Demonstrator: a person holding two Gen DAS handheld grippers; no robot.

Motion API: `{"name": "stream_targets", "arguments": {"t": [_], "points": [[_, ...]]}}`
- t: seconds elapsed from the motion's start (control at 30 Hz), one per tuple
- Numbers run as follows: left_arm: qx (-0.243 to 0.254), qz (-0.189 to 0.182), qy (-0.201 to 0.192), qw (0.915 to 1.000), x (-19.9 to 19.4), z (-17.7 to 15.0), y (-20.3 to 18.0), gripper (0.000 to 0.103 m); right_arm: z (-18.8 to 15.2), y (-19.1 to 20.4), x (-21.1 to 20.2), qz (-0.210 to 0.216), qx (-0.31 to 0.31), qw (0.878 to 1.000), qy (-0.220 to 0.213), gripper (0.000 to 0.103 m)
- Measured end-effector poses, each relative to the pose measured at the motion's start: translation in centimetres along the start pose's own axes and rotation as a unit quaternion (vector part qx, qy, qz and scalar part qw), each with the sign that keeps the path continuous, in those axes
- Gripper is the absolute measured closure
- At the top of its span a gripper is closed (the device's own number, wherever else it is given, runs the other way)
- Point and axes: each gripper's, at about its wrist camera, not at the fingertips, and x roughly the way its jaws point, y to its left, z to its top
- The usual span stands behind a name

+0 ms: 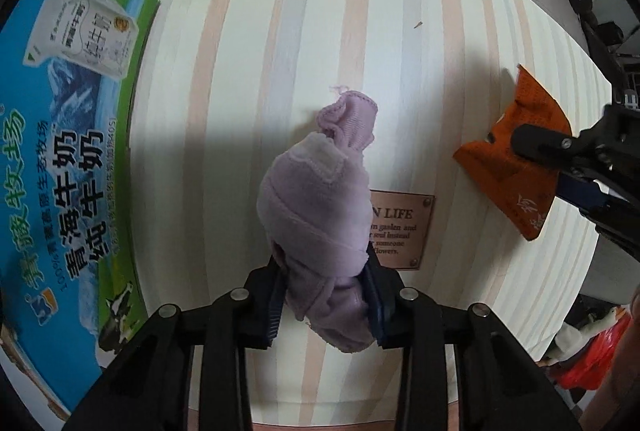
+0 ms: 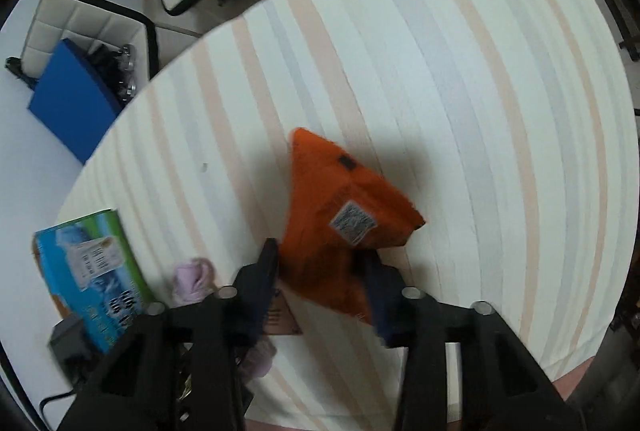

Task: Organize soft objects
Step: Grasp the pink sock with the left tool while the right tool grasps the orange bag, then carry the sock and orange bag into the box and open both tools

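Observation:
My left gripper [image 1: 326, 305] is shut on a bunched lilac cloth [image 1: 316, 191] and holds it over the striped tablecloth [image 1: 280, 31]. The cloth's far tip points away from me. My right gripper [image 2: 320, 279] is shut on a folded orange cloth [image 2: 340, 207] with a white label, held over the table. In the left wrist view the orange cloth [image 1: 516, 151] shows at the right with the right gripper's fingers [image 1: 536, 139] on it. In the right wrist view the lilac cloth [image 2: 194, 279] shows at the lower left.
A blue and green milk carton box [image 1: 76, 151] lies along the table's left side and also shows in the right wrist view [image 2: 92, 271]. A small brown plaque [image 1: 404, 231] sits on the tablecloth. Padded chairs [image 2: 92, 27] stand beyond the table edge.

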Motion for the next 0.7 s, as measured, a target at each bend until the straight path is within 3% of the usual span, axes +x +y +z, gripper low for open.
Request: {"name": "stream_targets", "arguments": {"t": [0.1, 0.27, 0.4, 0.53, 0.7], "points": [[0.011, 0.0, -0.012, 0.9999, -1.2, -0.6, 0.0, 0.073, -0.6, -0.2, -0.1, -0.01, -0.014, 1.0, -0.007, 0.071], [0.035, -0.022, -0.04, 0.9983, -5.2, -1.9, 0.5, 0.073, -2.9, -0.4, -1.5, -0.01, -0.04, 0.999, -0.02, 0.073], [0.051, -0.049, -0.076, 0.9946, -9.9, -4.3, 1.7, 0.073, -5.9, 0.2, -4.5, 0.015, -0.065, 0.997, -0.039, 0.073], [0.056, -0.062, -0.114, 0.99, -15.4, -5.9, 5.3, 0.073, -9.4, 2.9, -7.6, 0.052, -0.09, 0.993, -0.056, 0.073], [0.049, -0.03, -0.152, 0.9868, -20.7, -6.2, 12.8, 0.073, -14.6, 9.2, -10.8, 0.095, -0.137, 0.983, -0.071, 0.073]]}}
